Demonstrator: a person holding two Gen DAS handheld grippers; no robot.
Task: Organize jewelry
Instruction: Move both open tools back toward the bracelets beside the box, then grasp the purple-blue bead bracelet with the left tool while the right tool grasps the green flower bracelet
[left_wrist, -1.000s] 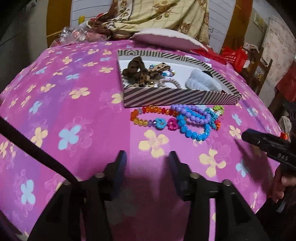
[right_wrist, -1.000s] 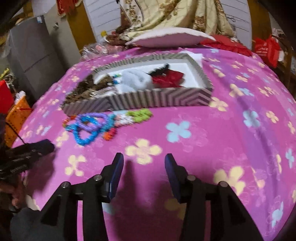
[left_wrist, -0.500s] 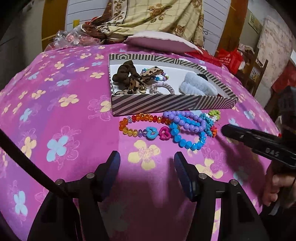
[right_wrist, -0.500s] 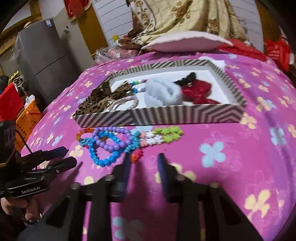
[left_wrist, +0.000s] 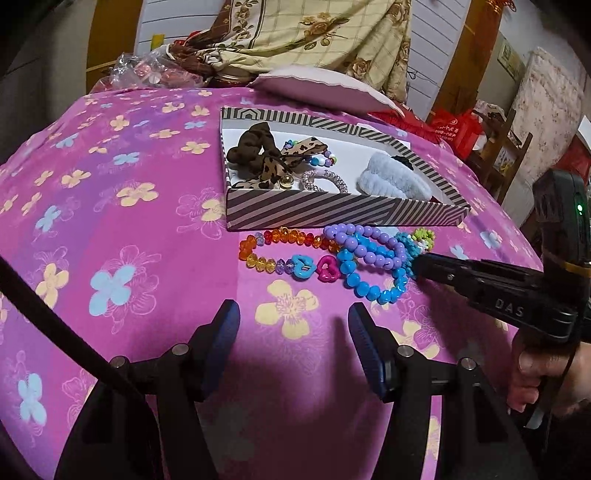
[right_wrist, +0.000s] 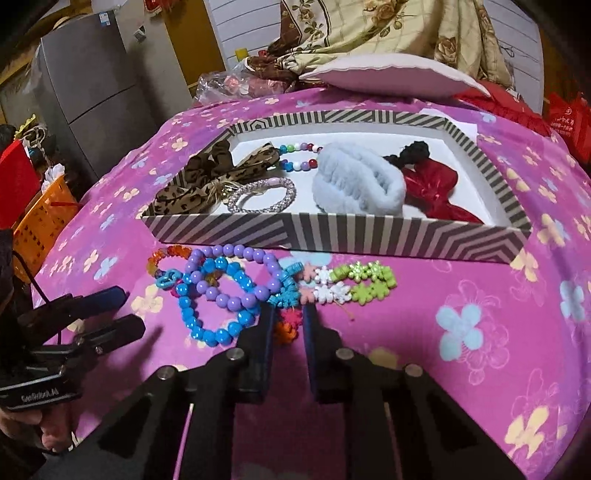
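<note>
Two grippers point down over a bed spread with a pink flowered cover (left_wrist: 147, 236). The left gripper (left_wrist: 293, 341) hangs above bare cover short of the jewelry, its blue-padded jaws set wide with nothing between them. The right gripper (right_wrist: 288, 325) reaches in from the right side, a hand (left_wrist: 543, 380) wrapped round its handle, and its jaws are closing on the flower-bead bracelet (right_wrist: 332, 286), with orange and teal beads of it between the narrow pads.

That bracelet is a string of small plastic flowers, green, white, pink, teal and orange. It lies on the cover against the near wall of the striped box (right_wrist: 369, 236), tangled with a purple bead bracelet (right_wrist: 236, 280), a blue bead bracelet (right_wrist: 214, 314) and an orange faceted strand with heart charms (left_wrist: 284, 251). Inside the box sit a leopard-print bow (right_wrist: 207, 181), a pale blue fluffy scrunchie (right_wrist: 354, 181), a red bow (right_wrist: 432, 188) and a sparkly hair tie (right_wrist: 262, 194).
</note>
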